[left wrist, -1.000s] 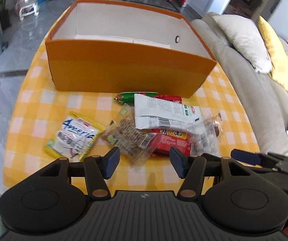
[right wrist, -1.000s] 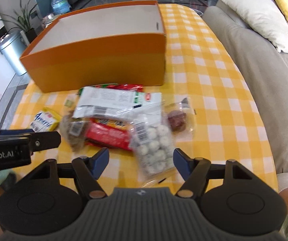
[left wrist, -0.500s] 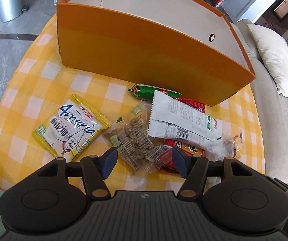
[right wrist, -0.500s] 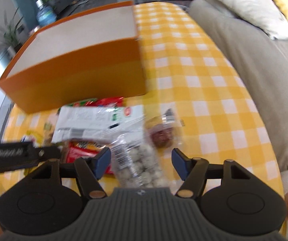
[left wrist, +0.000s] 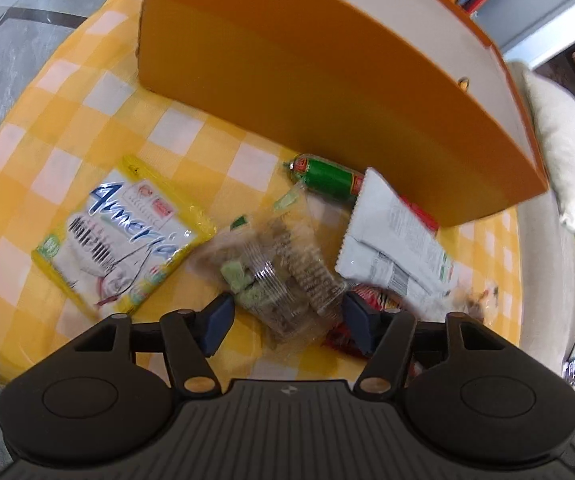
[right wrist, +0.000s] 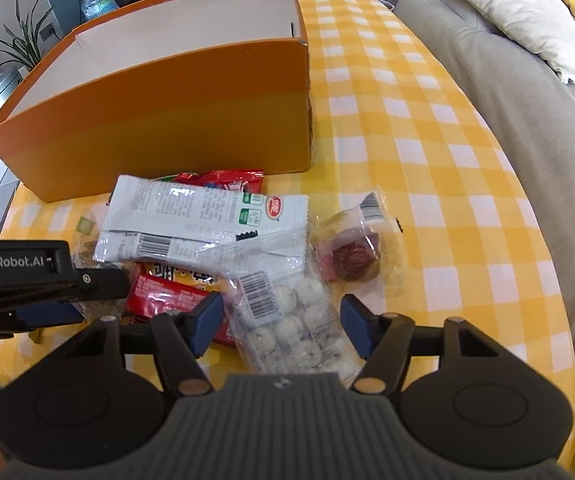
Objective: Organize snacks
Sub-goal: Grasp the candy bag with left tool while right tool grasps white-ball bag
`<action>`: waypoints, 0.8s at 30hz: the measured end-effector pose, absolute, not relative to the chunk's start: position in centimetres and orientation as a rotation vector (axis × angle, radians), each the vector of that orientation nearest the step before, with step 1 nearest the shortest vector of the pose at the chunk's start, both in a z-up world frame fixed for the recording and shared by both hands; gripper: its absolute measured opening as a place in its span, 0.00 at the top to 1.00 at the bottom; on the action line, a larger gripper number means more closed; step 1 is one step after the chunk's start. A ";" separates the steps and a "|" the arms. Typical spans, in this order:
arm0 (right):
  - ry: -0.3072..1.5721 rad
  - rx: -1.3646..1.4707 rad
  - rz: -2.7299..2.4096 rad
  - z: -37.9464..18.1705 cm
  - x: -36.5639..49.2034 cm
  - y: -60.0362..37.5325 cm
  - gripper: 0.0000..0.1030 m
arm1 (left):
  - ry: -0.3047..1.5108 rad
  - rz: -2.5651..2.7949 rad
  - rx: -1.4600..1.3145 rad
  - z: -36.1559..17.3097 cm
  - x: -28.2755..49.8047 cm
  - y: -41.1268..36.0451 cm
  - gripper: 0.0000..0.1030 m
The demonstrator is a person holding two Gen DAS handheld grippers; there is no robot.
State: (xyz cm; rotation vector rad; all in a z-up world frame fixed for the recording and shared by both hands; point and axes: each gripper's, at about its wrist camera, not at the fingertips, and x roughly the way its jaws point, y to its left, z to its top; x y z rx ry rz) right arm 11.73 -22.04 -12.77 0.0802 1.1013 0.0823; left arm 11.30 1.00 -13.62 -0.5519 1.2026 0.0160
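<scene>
On the yellow checked table (right wrist: 427, 128), in front of the orange box (right wrist: 191, 120) meant to receive them, both claws stand apart, the left gripper (left wrist: 285, 316) around a clear bag of bars (left wrist: 283, 276), the right gripper (right wrist: 283, 326) around a bag of white balls (right wrist: 295, 320), probably for grasping both together.

A table with a yellow-and-white checked cloth (right wrist: 427, 152) carries an orange box (right wrist: 167, 120) at the far side. Near it lie a green sausage (left wrist: 323, 178), a yellow packet (left wrist: 119, 232) left, and heaped snack bags (right wrist: 207, 224).
</scene>
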 end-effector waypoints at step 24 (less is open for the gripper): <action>1.150 0.091 0.078 -10.8 10.0 -22.0 0.46 | 1.206 -0.029 -0.394 -11.4 8.6 0.4 0.70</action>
